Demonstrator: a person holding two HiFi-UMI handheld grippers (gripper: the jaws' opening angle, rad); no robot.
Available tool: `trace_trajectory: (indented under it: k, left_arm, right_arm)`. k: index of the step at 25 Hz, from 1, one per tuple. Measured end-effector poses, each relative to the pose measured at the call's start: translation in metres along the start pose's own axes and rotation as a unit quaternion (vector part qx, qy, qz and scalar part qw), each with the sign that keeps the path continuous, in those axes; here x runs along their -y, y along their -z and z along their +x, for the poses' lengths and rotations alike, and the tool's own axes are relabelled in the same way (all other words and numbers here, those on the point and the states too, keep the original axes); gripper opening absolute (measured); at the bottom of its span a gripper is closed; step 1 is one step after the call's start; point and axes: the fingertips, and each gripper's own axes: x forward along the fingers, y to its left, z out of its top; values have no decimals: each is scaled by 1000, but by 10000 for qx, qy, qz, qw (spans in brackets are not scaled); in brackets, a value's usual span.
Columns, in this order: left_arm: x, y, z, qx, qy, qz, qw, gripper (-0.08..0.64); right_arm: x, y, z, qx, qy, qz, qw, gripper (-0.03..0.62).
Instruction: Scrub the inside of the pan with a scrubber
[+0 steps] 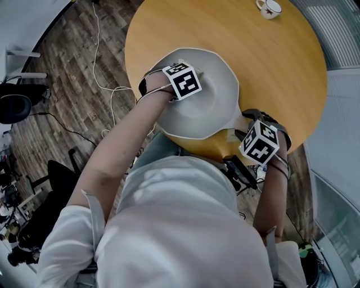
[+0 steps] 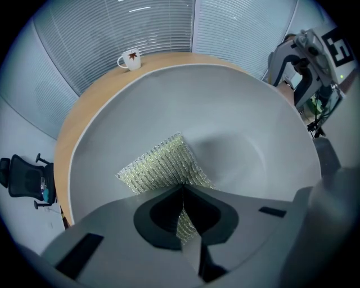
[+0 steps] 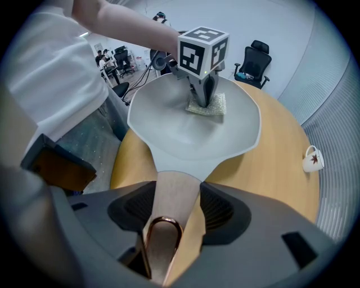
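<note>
A pale grey pan [image 1: 216, 104] [image 2: 236, 129] [image 3: 185, 132] sits on the round wooden table [image 1: 281, 62], near its front edge. My left gripper [image 1: 183, 80] [image 2: 183, 194] [image 3: 203, 95] is inside the pan, shut on a yellow-green mesh scrubber [image 2: 160, 166] [image 3: 208, 105] that lies flat against the pan's inner wall. My right gripper [image 1: 257, 140] [image 3: 169, 225] is shut on the pan's wooden handle [image 3: 169, 205], which has a copper hanging loop [image 3: 160, 236] at its end.
A white mug [image 1: 269, 8] [image 2: 130, 59] [image 3: 312, 158] with a red leaf stands at the table's far side. Cables [image 1: 107, 84] trail on the wood floor to the left. Office chairs [image 3: 253, 59] and a blind-covered wall [image 2: 140, 28] surround the table.
</note>
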Motion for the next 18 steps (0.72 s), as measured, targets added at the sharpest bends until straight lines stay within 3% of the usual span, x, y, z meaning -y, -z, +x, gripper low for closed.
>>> trace_trajectory:
  k: [12,18]
  left_arm:
    - [19,17,-3,-328,411,170,9985,17]
    - [33,27,-4,-546,798,315,9948,17]
  right_arm:
    - [2,2,-3,-37,50,22,10000,242]
    - [4,3,-2,-62,72,6,10000,242]
